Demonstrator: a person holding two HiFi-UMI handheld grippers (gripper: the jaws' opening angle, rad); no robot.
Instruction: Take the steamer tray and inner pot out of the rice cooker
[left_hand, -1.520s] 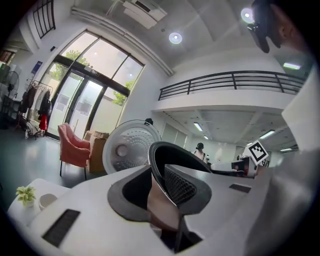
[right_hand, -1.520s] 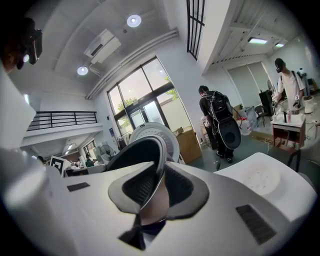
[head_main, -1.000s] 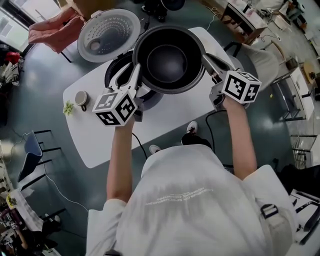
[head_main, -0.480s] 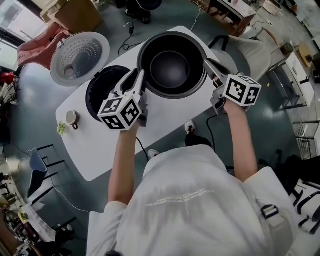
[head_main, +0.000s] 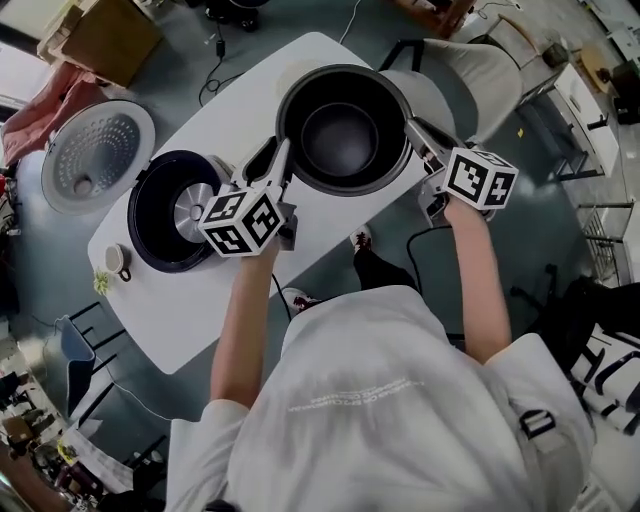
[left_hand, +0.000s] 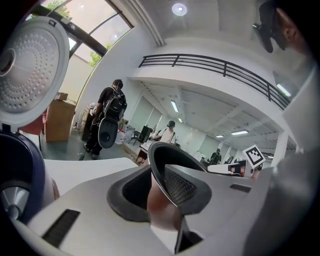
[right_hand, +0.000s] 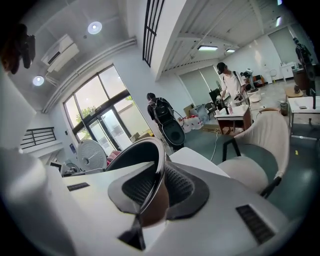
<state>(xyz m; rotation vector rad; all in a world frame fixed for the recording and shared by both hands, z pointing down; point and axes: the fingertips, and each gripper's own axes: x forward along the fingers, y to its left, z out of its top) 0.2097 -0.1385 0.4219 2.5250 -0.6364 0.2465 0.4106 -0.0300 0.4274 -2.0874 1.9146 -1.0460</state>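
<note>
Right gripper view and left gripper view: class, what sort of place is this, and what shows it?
Probably a large shared lab or workshop hall, not a home kitchen: tall glazed windows, a person standing at a worktable, and a railed upper gallery.

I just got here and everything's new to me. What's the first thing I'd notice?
The big black pot, held over the white table, with the left gripper and right gripper each clamped on its rim. Left of it sits the open cooker, its holey lid standing open.
</note>
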